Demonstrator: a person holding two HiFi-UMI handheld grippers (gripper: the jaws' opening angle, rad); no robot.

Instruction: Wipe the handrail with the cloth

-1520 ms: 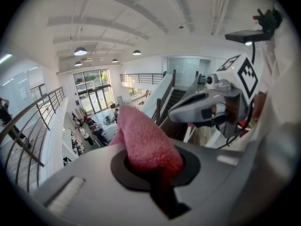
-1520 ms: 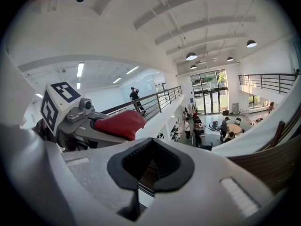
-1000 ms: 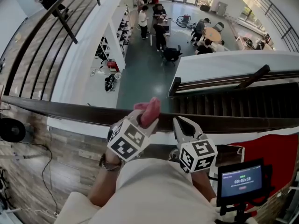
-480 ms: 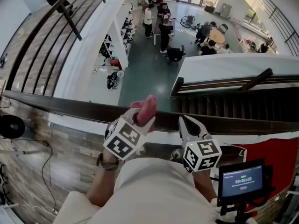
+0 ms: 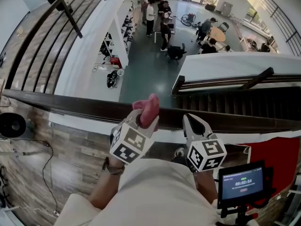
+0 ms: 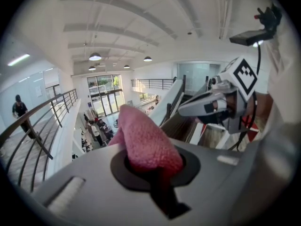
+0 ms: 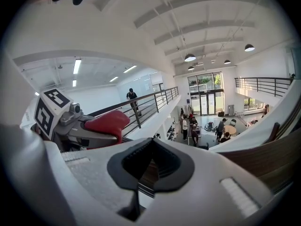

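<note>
**Closely gripped: pink cloth at the handrail**

Nearest the camera, the person's forearms reached forward, with a wristwatch on the left one and a small lit screen at the lower right. The left hand-held gripper was clamped on a pink cloth, a bunched roll that stuck out past the jaw tips. From the head view the cloth lay across the dark wooden handrail, though whether it pressed on the wood could not be told. Just beside it, the right hand-held gripper had its jaws brought together with nothing held. Its tip pointed at the same rail, and a strip of the dark wood showed through the notch in its pads. The handrail ran left to right across the whole view. Beyond it, to the right, a staircase with dark treads dropped away. Far below, on the grey hall floor, several people stood or sat, some around a round table.
</note>
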